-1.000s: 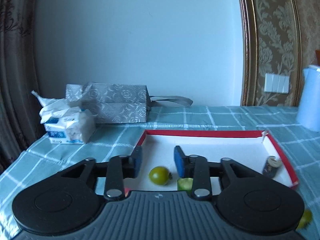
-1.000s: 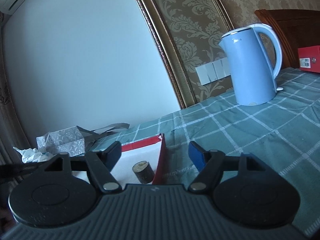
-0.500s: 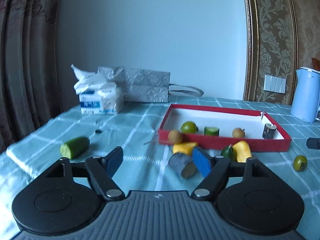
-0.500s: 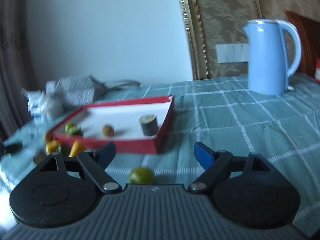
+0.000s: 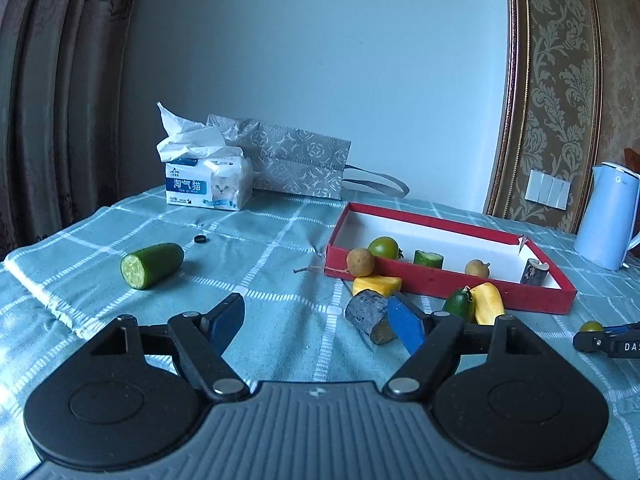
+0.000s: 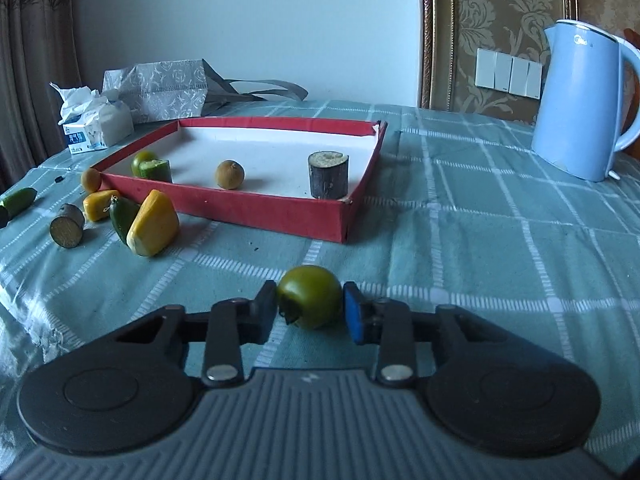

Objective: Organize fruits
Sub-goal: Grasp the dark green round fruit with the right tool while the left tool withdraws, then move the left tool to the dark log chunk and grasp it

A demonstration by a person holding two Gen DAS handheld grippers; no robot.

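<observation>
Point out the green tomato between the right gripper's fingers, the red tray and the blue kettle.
green tomato (image 6: 310, 295), right wrist view, middle of its skin.
red tray (image 6: 256, 204), right wrist view, near outer wall.
blue kettle (image 6: 576, 108), right wrist view, body.

left tongs (image 5: 316, 322) spread, right tongs (image 6: 310, 312) narrowed

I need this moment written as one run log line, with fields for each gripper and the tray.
left gripper: open, empty | right gripper: closed on green tomato, on tablecloth | red tray: holds four pieces
</observation>
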